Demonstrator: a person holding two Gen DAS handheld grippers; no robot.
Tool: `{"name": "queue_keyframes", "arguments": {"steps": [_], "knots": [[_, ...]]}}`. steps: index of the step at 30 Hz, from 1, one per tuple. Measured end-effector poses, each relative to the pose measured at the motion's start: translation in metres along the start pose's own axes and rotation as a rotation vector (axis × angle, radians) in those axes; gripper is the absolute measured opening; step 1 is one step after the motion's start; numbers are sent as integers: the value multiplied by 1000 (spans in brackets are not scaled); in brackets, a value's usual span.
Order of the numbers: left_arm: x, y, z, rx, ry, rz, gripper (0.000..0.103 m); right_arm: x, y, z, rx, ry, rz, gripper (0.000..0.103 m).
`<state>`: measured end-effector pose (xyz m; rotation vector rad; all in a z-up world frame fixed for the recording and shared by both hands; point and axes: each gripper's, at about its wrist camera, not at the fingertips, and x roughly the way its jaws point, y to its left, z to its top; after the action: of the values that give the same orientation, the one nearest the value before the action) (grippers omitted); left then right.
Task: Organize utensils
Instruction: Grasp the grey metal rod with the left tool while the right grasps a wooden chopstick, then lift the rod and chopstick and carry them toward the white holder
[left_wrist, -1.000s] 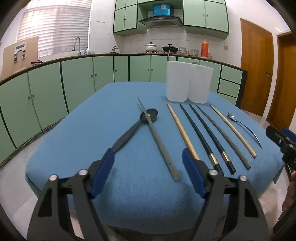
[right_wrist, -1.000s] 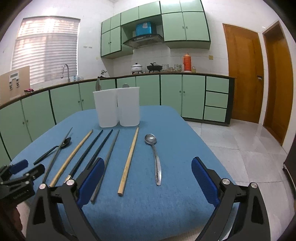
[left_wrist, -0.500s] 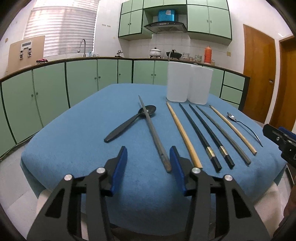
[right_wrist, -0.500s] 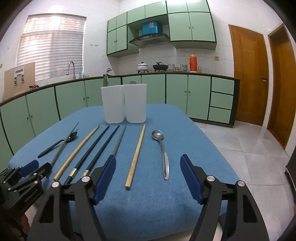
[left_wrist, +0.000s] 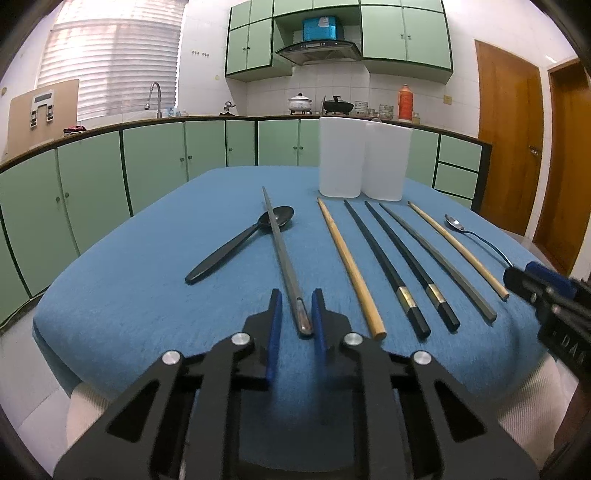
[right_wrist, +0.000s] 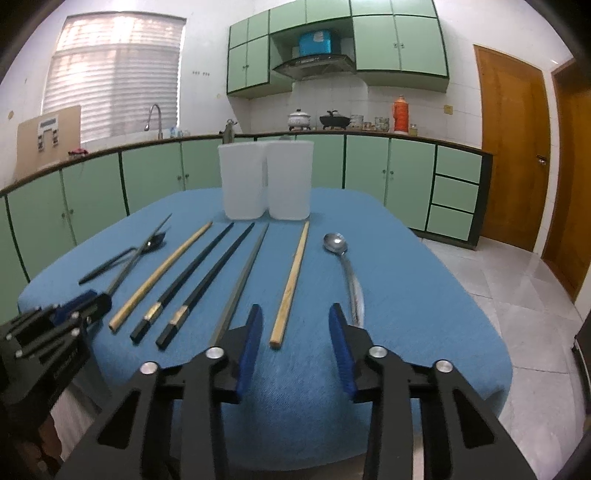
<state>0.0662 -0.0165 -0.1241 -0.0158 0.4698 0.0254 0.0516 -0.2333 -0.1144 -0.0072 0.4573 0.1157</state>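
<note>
Several chopsticks and two spoons lie in a row on the blue table (left_wrist: 147, 295). My left gripper (left_wrist: 295, 306) is narrowly open, its blue pads either side of the near end of a grey metal chopstick (left_wrist: 280, 251) that lies across a black spoon (left_wrist: 240, 240). My right gripper (right_wrist: 295, 321) is open above the table's near edge, in line with the near end of a wooden chopstick (right_wrist: 291, 284); a silver spoon (right_wrist: 345, 266) lies just right of it. Two white containers (right_wrist: 266, 181) stand at the far side.
A second wooden chopstick (left_wrist: 349, 262), two black chopsticks (left_wrist: 391, 266) and another grey one (left_wrist: 436, 258) lie between. The table's near edge is close under both grippers. Green cabinets (left_wrist: 92, 184) run behind; tiled floor (right_wrist: 517, 295) lies to the right.
Both grippers have narrowed their jaws, the left far more. The left has moved in line with the grey chopstick's end; the right has shifted toward the wooden chopstick.
</note>
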Motion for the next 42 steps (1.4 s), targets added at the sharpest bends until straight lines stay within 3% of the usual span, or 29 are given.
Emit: {"name": "queue_keyframes", "arguments": {"steps": [12, 17, 25, 32, 42], "knots": [[0, -1, -1, -12, -5, 12, 14, 5, 1, -11, 16, 10, -1, 23], [0, 1, 2, -18, 4, 5, 7, 8, 3, -11, 4, 7, -7, 9], [-4, 6, 13, -23, 17, -4, 6, 2, -1, 1, 4, 10, -6, 7], [-23, 9, 41, -18, -53, -5, 6, -15, -12, 30, 15, -41, 15, 7], [-45, 17, 111, -22, -209, -51, 6, -31, -28, 97, 26, -131, 68, 7]]}}
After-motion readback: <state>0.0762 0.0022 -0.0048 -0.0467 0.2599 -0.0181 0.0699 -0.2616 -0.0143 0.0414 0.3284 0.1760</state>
